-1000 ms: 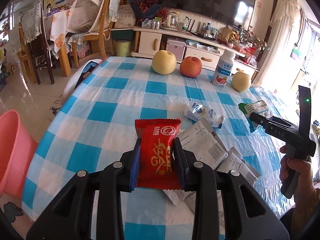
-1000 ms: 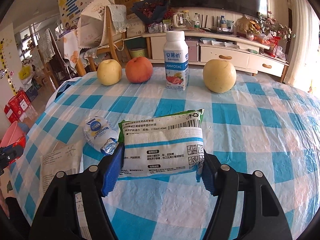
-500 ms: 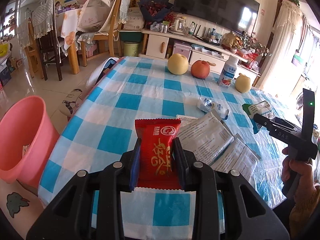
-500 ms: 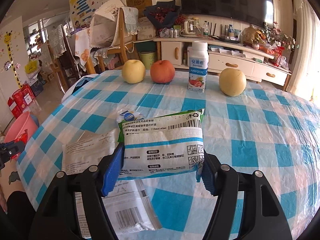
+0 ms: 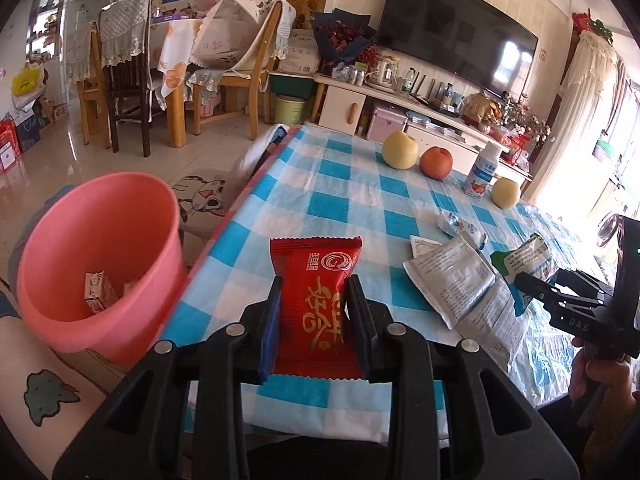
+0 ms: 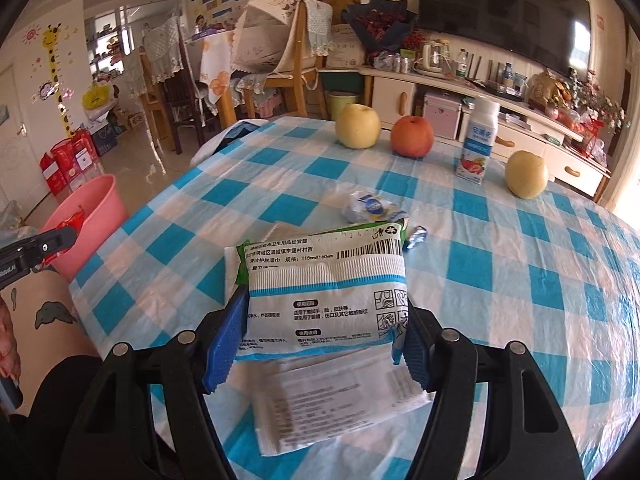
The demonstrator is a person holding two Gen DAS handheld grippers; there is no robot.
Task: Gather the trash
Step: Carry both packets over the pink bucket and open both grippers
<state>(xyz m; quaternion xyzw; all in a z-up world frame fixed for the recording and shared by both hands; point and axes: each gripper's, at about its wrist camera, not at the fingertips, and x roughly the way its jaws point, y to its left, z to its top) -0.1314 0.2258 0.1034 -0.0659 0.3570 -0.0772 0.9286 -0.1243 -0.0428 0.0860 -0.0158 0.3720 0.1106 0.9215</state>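
- The left gripper (image 5: 313, 312) is clenched on a red snack wrapper (image 5: 314, 304), which is held upright above the near edge of the table (image 5: 340, 184), its long axis running away from the camera and its crimped top edge pointing far.
- The right gripper (image 6: 320, 320) is clamped across the width of a white and green wet-wipe pack (image 6: 324, 292); the pack is held flat above the table, its long axis lying left to right between the pads and its barcode end turned far.
- Flat white sachets (image 6: 340, 400) are seen lying on the checked cloth under and just beyond the pack, and a small crumpled blue and white wrapper (image 6: 368, 208) lies a little farther.
- A pink bucket (image 5: 100, 240) stands on the floor to the left of the table; a small carton (image 5: 96, 298) is seen at its bottom.
- At the far side, two yellow pears (image 6: 357, 126), a red apple (image 6: 412, 136) and an upright drink bottle (image 6: 478, 144) are lined up.
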